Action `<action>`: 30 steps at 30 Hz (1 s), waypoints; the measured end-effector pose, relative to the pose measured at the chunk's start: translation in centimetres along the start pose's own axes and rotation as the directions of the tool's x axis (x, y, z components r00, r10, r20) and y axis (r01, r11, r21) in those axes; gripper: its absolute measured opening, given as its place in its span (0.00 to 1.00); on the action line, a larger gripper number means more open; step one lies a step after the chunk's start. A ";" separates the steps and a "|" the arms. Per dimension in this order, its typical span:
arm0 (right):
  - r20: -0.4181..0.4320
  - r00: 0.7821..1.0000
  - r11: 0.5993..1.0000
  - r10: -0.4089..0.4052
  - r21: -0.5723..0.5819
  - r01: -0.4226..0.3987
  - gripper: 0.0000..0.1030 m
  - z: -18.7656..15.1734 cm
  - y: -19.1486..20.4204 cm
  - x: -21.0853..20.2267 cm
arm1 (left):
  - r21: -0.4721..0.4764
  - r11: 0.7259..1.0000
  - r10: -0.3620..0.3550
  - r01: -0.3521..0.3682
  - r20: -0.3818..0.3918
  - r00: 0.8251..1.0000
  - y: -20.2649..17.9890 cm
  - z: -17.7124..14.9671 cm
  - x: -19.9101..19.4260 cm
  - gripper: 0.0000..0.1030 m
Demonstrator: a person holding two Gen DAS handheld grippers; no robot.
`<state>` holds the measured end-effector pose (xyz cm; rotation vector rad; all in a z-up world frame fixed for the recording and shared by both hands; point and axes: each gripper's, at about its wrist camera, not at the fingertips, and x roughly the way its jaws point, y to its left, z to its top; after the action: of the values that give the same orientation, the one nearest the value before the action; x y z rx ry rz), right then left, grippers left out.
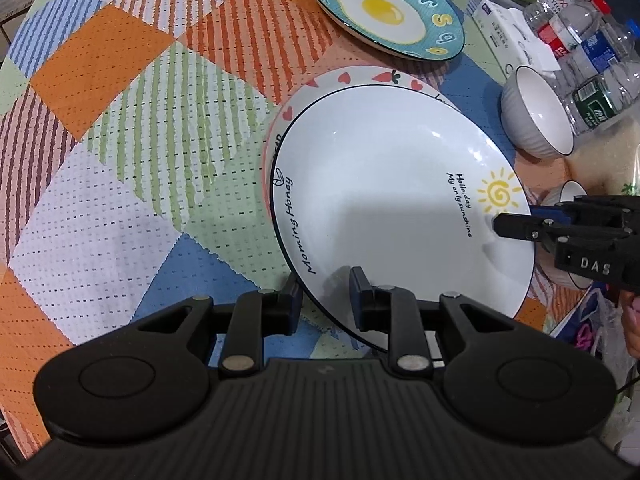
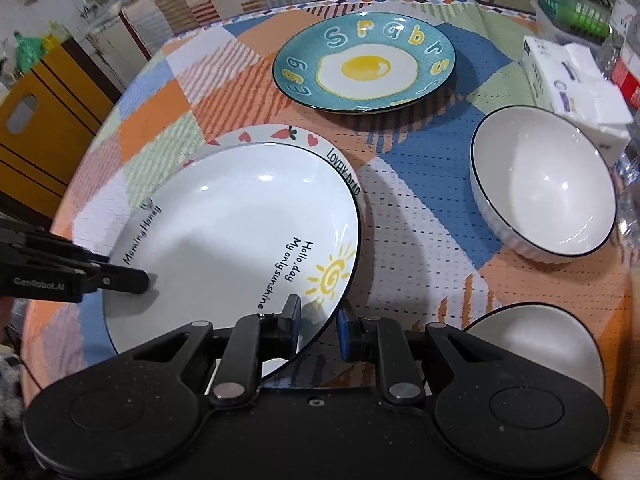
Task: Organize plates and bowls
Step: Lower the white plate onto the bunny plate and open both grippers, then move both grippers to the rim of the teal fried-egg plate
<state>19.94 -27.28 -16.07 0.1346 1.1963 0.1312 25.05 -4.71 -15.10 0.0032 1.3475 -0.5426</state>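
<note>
Gripping the white sun plate (image 1: 384, 184) from both sides, I have my left gripper (image 1: 326, 292) clamped on its rim beside the "Morning Honey" lettering and my right gripper (image 2: 318, 322) clamped on the rim just below the yellow sun. That plate sits over the heart-and-carrot plate (image 2: 276, 133), whose far rim shows beyond it; I cannot tell whether the two touch. Farther back on the patchwork tablecloth (image 1: 120, 128) lies the blue fried-egg plate (image 2: 364, 64), well apart. To my right stands a white ribbed bowl (image 2: 544, 188), with a second white bowl (image 2: 560, 344) near my right gripper. A tissue pack (image 2: 568, 76) lies beyond the bowl
</note>
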 end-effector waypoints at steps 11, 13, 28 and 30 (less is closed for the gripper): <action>0.053 0.982 0.975 -0.179 -0.123 0.184 0.31 0.0 2.6 1.3 | -0.001 0.998 0.062 -0.062 0.036 0.997 -0.2 0.5 -0.9 0.20; 0.076 0.982 0.975 -0.171 -0.130 0.180 0.31 0.2 2.6 0.3 | 0.002 0.998 0.058 -0.058 0.061 0.996 -0.2 0.8 -1.9 0.20; 0.332 0.942 0.991 0.046 -0.136 0.000 0.46 4.7 0.7 -9.9 | 0.104 0.991 0.049 -0.083 0.293 0.955 -2.7 5.5 -11.0 0.23; 0.346 0.936 0.991 0.068 -0.133 -0.023 0.47 5.5 0.1 -10.3 | 0.109 0.991 0.036 -0.075 0.318 0.947 -2.8 6.3 -11.4 0.24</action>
<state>21.35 -29.12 -4.67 0.0701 0.8260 0.2144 28.44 -4.88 -2.23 0.0508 0.9978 -0.5504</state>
